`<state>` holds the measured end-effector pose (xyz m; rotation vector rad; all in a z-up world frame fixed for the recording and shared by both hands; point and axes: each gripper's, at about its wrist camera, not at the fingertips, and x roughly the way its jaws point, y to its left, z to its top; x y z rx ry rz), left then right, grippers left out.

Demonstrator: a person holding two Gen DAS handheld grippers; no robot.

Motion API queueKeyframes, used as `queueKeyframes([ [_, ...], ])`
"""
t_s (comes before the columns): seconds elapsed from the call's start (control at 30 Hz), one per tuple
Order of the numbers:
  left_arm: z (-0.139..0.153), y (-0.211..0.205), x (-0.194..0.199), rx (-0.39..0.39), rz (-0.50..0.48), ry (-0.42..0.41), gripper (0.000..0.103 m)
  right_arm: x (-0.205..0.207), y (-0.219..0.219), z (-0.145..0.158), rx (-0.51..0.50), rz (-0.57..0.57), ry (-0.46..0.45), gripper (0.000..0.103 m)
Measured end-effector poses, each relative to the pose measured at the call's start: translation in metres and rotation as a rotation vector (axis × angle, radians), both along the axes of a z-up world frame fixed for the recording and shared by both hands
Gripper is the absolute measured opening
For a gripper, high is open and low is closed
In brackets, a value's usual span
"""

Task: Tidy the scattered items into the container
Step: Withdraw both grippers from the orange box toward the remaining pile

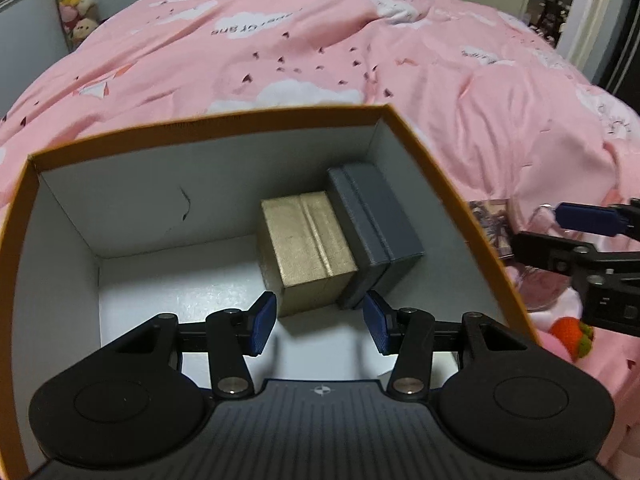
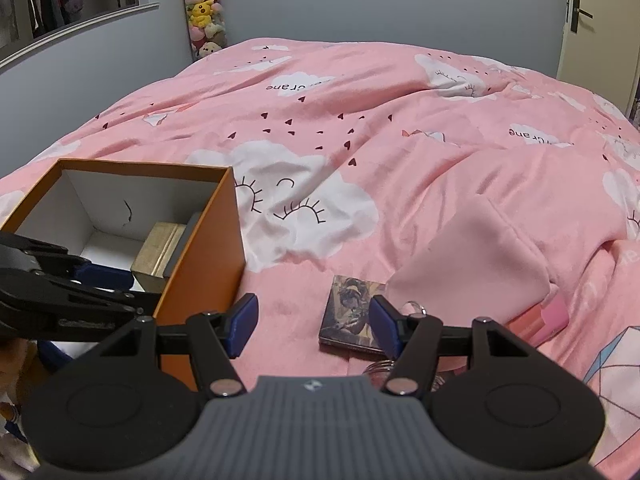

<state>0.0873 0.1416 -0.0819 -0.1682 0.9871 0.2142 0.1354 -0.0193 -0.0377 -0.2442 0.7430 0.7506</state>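
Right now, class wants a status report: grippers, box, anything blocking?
Left gripper open inside orange box, above gold box. Right gripper open, empty, by picture card. Nothing blocking.

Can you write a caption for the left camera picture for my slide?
Open left tongs hang inside the orange box, just above a gold box and grey box.

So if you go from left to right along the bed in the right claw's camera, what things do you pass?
Orange box → picture card → pink case, half under a fold of the blanket.
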Motion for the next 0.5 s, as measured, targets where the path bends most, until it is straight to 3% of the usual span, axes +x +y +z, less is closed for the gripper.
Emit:
queueKeyframes([
  [0.07,-0.002,0.002,0.001,-0.014,0.006,-0.001,0.047,0.001,0.0,-0.001,-0.003,-0.004,0.004,0.064],
  [0.17,-0.003,0.005,0.001,-0.003,0.014,-0.008,0.042,0.001,0.002,-0.005,-0.012,-0.006,0.013,0.064],
  [0.5,-0.004,0.011,0.009,-0.008,0.043,-0.021,0.042,0.001,0.004,-0.008,-0.022,-0.001,0.016,0.064],
])
